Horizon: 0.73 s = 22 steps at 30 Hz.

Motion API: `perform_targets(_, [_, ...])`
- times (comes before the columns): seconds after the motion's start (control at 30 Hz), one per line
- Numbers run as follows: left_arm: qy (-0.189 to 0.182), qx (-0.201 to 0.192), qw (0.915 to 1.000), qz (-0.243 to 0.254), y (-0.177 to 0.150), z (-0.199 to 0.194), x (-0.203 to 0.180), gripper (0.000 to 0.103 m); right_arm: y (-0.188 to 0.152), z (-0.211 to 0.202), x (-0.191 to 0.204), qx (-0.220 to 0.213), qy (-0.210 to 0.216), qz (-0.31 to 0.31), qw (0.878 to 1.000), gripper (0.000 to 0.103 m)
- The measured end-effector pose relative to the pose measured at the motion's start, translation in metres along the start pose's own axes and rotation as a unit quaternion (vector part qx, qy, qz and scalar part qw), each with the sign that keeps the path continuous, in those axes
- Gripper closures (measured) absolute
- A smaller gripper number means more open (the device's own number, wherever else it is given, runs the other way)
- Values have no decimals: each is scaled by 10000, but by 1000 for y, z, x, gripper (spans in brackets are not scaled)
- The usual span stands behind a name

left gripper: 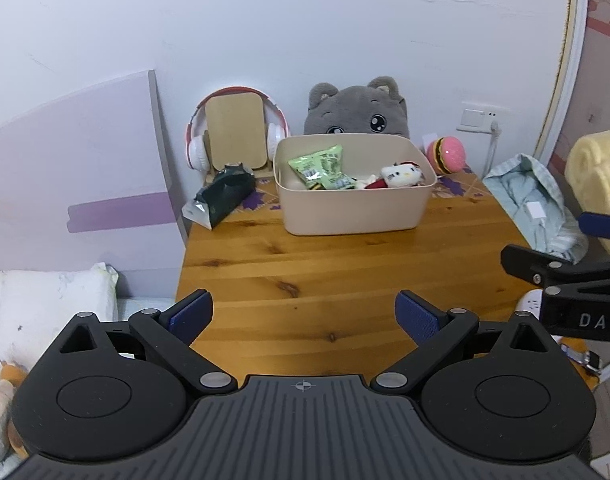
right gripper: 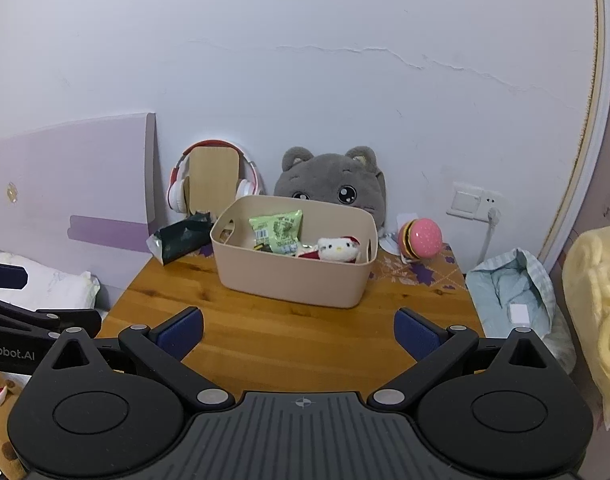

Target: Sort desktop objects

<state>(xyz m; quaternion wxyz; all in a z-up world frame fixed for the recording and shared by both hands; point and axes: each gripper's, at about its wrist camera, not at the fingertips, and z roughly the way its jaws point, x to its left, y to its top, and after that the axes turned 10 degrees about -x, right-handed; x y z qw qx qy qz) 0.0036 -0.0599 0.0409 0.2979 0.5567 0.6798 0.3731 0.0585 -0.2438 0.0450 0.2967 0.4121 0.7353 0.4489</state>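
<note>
On the wooden desk [left gripper: 305, 280], the left gripper [left gripper: 304, 314] and right gripper [right gripper: 299, 330] hover wide open and empty before a beige bin [left gripper: 355, 208] holding green snack packets [left gripper: 321, 166] and a white plush kitten [left gripper: 401, 176], dark packet [left gripper: 221, 196] to its left.

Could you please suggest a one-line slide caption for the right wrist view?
Open right claw faces a beige bin holding a green snack bag and white plush kitten.

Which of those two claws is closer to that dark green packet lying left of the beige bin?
Left, probably. The left gripper hovers open nearer the dark green packet; the right gripper hovers open farther right.
</note>
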Motion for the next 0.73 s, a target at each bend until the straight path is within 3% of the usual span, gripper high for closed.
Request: perform_targets(0.73, [-253, 322, 9989, -246, -13, -14, -7, 3, -9, -23, -4, 316, -58, 316, 9990, 0])
